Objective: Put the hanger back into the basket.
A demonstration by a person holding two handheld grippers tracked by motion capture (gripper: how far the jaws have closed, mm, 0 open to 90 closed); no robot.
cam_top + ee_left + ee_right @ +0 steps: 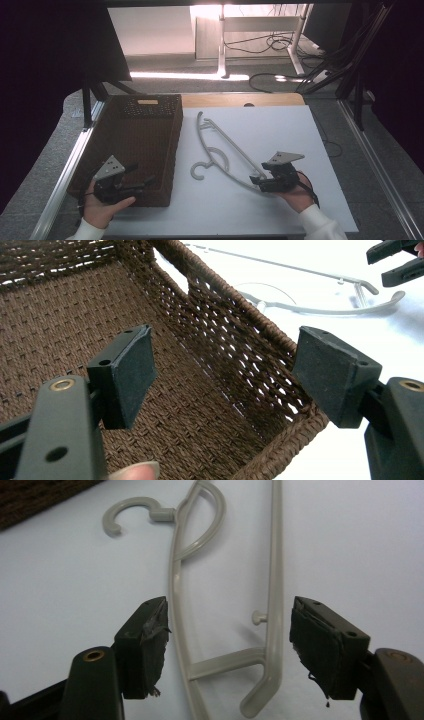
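Right gripper (227, 645) jaws apart astride grey hanger's (220, 150) near end flat on white table (280, 130), unclamped; left gripper (222, 375) wide open inside brown wicker basket (135, 145), near right wall.

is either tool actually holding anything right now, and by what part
Nothing is held. The right tool stands open around the end of the grey hanger, pads not touching it. The left tool hangs open over the wicker basket.
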